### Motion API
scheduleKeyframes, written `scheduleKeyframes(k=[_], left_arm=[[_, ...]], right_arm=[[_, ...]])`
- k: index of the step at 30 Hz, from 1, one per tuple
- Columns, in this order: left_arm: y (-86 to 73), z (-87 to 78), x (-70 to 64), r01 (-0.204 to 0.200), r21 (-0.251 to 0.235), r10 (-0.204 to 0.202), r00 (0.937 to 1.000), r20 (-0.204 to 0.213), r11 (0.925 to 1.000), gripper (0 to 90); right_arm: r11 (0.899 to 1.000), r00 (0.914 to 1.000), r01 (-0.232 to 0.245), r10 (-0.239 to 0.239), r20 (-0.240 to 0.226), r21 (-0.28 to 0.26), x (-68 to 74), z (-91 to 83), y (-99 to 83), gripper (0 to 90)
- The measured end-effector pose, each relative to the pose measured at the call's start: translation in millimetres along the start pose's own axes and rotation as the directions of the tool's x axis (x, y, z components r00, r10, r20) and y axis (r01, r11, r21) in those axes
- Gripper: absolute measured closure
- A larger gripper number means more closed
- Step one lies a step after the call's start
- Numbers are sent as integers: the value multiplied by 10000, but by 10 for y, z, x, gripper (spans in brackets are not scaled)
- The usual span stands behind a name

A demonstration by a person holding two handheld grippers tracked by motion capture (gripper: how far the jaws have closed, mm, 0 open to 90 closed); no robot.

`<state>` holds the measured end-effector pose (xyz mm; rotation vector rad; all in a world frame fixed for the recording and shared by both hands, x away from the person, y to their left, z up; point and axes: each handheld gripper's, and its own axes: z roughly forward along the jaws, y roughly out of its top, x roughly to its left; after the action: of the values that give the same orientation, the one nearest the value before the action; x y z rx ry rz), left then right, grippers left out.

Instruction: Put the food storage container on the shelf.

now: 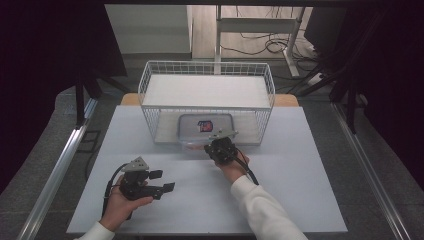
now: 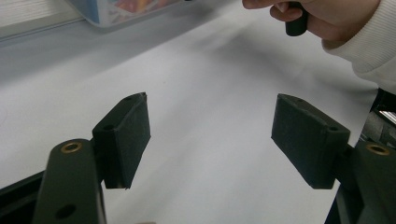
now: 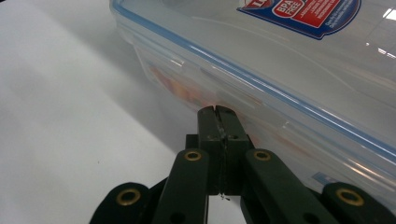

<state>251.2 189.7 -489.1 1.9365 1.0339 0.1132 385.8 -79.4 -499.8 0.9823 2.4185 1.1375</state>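
A clear plastic food container (image 1: 206, 126) with a blue-sealed lid and a red and blue label lies on the white table (image 1: 285, 190), half under the wire basket (image 1: 150, 75). My right gripper (image 1: 212, 144) is shut, its tips (image 3: 217, 110) resting against the container's (image 3: 289, 60) near side wall just below the lid, nothing visible between them. My left gripper (image 1: 162, 180) is held open over the table at the front left, pointing right, with only bare table between its pads (image 2: 126, 135). A corner of the container (image 2: 116, 9) is visible far off in the left gripper view.
The white wire basket has an upper shelf and stands at the table's far middle. The person's right hand (image 2: 327, 18) and white sleeve reach in from the front. Desk legs and cables are on the floor behind the table.
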Motion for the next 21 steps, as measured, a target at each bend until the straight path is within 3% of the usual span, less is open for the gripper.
scheduleKeyframes(k=[21], left_arm=[[-3, -2, 9, 17, 7, -17, 10000, -17, 10000, 275]], right_arm=[[9989, 9984, -431, 438, 362, -202, -92, 165, 121, 891]])
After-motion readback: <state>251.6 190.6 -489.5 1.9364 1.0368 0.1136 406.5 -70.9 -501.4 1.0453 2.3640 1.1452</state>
